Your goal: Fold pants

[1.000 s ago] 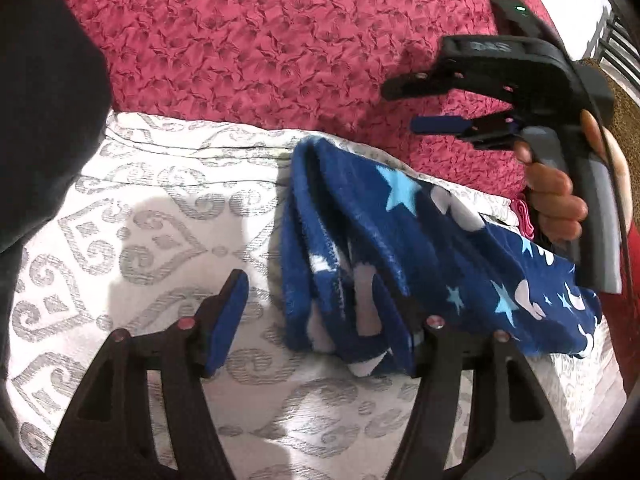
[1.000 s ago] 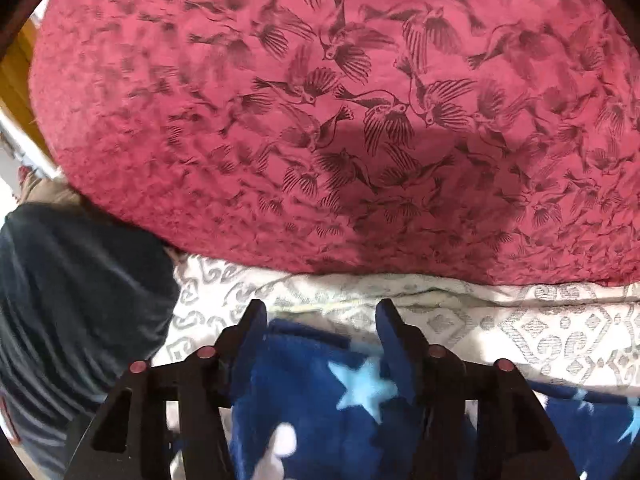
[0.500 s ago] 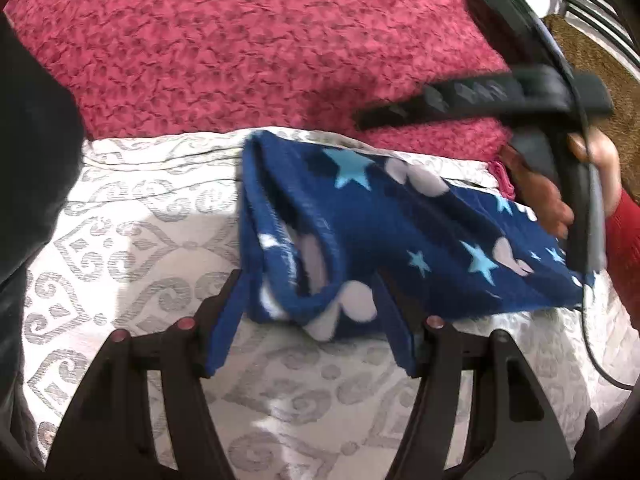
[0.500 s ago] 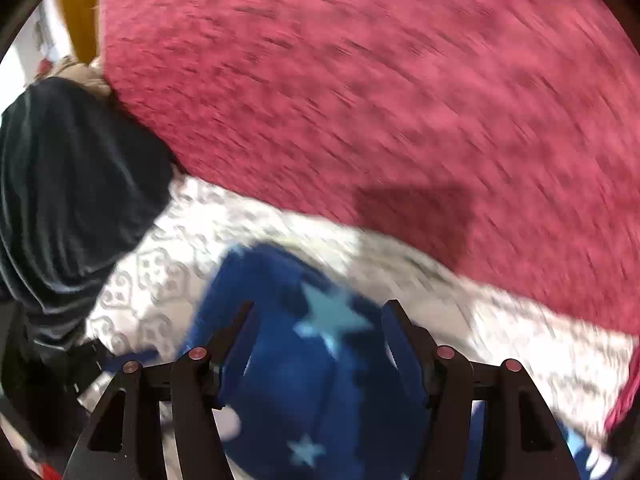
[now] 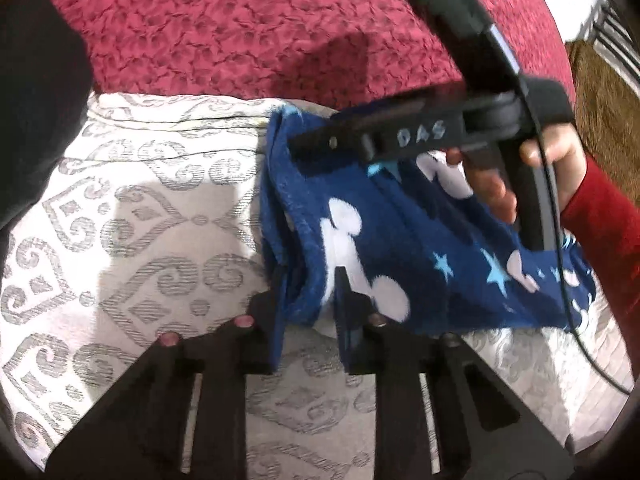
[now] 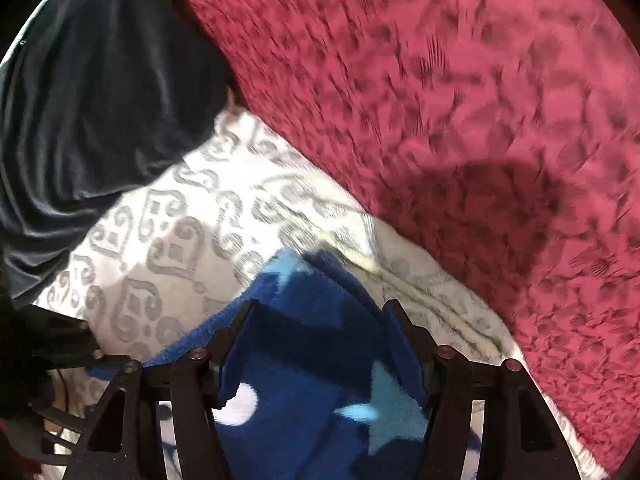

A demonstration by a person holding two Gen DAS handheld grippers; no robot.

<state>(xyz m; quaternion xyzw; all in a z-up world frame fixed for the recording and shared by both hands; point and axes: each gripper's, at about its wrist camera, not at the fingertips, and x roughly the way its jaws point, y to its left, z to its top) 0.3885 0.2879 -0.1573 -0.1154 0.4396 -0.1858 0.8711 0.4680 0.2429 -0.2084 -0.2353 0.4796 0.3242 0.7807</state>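
The pants (image 5: 400, 248) are dark blue fleece with white shapes and light blue stars, folded into a band on a white and grey patterned cloth (image 5: 140, 220). My left gripper (image 5: 308, 280) is shut on the near left corner of the pants. My right gripper (image 6: 320, 320) hovers over the far edge of the pants (image 6: 312, 380), its jaws apart with the fabric between and below them. It also shows in the left wrist view (image 5: 316, 144), above the pants' far left corner.
A red patterned bedspread (image 5: 248, 28) lies beyond the white cloth. A dark garment (image 6: 92, 92) sits at the left, by the cloth's edge. A brown floor and a chair (image 5: 612, 40) are at the far right.
My left gripper has closed on the near corner of the pants. My right gripper has swung left and down over the far edge of the pants.
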